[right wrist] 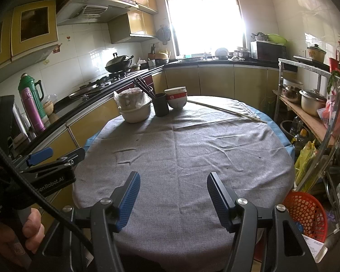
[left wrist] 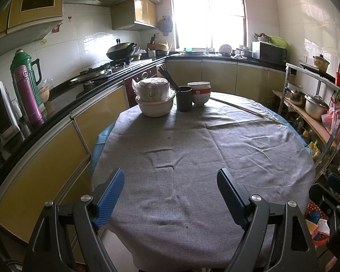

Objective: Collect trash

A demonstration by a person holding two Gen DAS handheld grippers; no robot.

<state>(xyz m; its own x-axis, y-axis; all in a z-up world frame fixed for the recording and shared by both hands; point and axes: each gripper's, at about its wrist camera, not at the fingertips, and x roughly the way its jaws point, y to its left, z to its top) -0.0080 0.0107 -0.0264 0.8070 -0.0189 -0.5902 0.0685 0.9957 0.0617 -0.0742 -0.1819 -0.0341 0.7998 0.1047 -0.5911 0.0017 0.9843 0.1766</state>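
Observation:
A round table under a grey cloth (left wrist: 204, 154) fills both views (right wrist: 192, 149). I see no loose trash on it, only tiny dark specks. A red mesh basket (right wrist: 306, 213) with paper scraps stands on the floor at the table's right; it also shows in the left wrist view (left wrist: 315, 217). My left gripper (left wrist: 171, 181) is open and empty above the table's near edge. My right gripper (right wrist: 173, 183) is open and empty beside it. The left gripper also shows from the side in the right wrist view (right wrist: 43, 156).
At the table's far side stand a cream pot with bagged bowls (left wrist: 155, 99), a dark chopstick holder (left wrist: 184, 98), stacked bowls (left wrist: 199, 93) and a thin long stick (left wrist: 244, 110). A counter with thermoses (left wrist: 27, 90) runs along the left. A metal rack with pots (left wrist: 315, 106) is on the right.

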